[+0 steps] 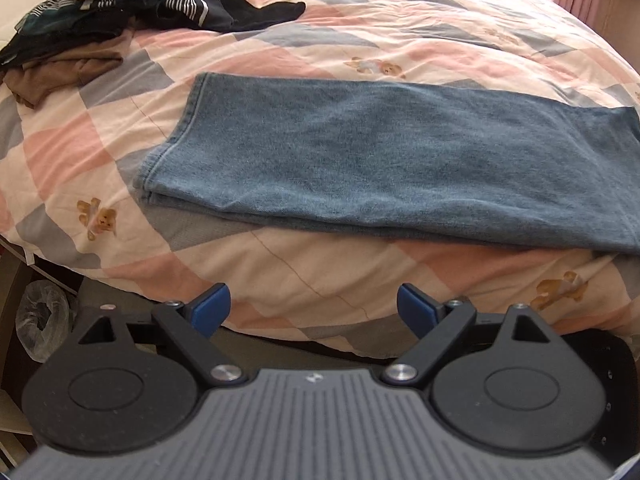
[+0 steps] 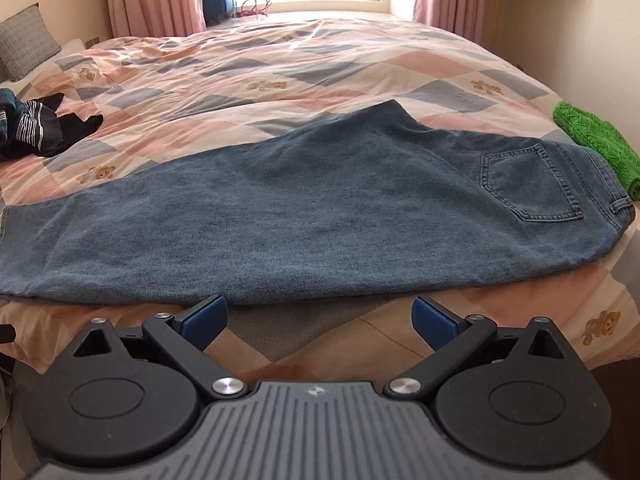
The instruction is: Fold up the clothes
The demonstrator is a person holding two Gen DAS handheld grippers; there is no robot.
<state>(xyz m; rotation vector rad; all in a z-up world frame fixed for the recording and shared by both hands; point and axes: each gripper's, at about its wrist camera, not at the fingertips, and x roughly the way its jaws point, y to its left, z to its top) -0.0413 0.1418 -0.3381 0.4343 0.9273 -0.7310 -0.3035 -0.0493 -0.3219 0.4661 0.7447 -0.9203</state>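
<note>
A pair of blue jeans [image 1: 380,164] lies flat along the near edge of the bed, folded lengthwise with one leg on the other. The leg hems are at the left in the left wrist view. The waist and a back pocket [image 2: 532,184] show at the right in the right wrist view, where the jeans [image 2: 280,220] span the frame. My left gripper [image 1: 314,308] is open and empty, just short of the bed edge, near the hem end. My right gripper [image 2: 320,320] is open and empty, close to the jeans' near edge.
A heap of dark striped and brown clothes [image 1: 100,12] lies at the far left of the checked quilt [image 1: 360,40]. A green knitted item [image 2: 600,144] lies at the right beside the waistband. A grey pillow [image 2: 28,40] and pink curtains stand at the back.
</note>
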